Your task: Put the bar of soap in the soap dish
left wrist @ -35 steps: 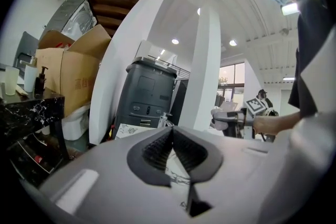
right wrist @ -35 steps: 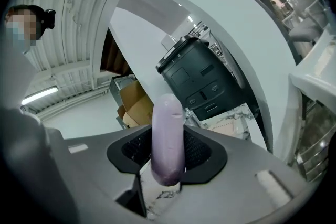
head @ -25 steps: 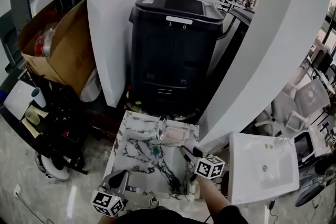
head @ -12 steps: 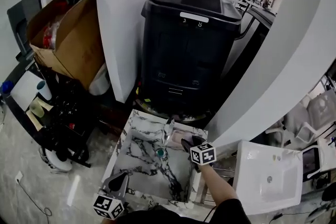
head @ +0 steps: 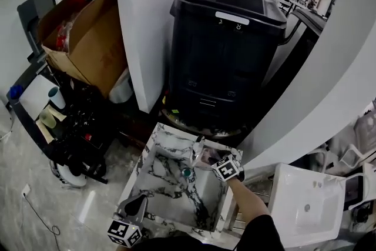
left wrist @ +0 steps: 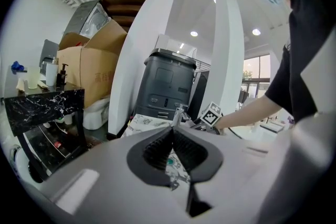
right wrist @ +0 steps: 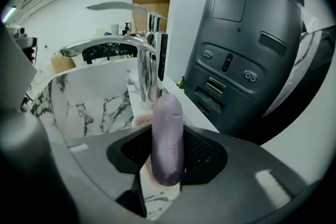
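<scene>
Open workshop hall: white column and black machine fill the upper frame, marble sink sits at lower centre of the head view. Faucet is at the sink's upper edge. Left gripper hangs at lower left, jaws together, nothing in them. Right gripper is over the sink's upper-right corner, clamped on the purple soap bar, tilted down. Pink soap dish lies just beneath, beside the faucet. Looks like final approach. Next move: lower the bar into the dish, then release.
</scene>
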Available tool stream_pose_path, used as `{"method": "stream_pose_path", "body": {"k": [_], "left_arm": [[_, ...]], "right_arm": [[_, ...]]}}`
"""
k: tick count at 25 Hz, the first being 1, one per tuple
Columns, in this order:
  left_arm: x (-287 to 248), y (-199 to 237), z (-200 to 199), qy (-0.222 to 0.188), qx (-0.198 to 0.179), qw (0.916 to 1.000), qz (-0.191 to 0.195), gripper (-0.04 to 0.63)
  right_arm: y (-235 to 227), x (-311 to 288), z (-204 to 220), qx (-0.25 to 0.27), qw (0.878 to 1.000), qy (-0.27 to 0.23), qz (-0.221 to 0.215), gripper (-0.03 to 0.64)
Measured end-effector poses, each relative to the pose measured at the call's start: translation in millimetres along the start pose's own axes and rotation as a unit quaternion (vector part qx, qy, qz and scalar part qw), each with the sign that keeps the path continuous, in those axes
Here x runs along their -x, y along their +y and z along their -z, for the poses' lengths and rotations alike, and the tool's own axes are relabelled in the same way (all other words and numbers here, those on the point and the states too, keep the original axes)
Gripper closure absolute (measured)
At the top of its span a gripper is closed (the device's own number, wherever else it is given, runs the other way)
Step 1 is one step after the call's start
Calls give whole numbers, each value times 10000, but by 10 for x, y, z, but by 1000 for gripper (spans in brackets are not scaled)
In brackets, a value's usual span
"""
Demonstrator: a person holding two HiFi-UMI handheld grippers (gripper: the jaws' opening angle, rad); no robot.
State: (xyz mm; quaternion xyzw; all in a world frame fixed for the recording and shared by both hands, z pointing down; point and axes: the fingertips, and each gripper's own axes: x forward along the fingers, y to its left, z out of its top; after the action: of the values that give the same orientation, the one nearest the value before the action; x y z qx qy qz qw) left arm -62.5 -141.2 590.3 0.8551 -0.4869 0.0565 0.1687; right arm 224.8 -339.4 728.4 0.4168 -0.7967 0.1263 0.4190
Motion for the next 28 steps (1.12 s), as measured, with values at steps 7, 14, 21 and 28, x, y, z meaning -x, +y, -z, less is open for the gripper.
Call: {"method": "stream_pose_path", "body": {"k": [7,14,21,28], "left_arm": [[-35,32,19,55,20,10000,-9,541],[-72,61,-1,65,9,10000,-11,541],[-107,54,-3,68,0,10000,50,541],[-118,60,-22,56,-15,9999,116,541]], "right_arm": [[-34,-196,151,294,9984,468,-110,462],[-35,-240,231,586,9962,620,-163,462],[-10,-256,224,708,9953,624,-235,460],[1,-193,186,476,9972,473,-315,415]]}}
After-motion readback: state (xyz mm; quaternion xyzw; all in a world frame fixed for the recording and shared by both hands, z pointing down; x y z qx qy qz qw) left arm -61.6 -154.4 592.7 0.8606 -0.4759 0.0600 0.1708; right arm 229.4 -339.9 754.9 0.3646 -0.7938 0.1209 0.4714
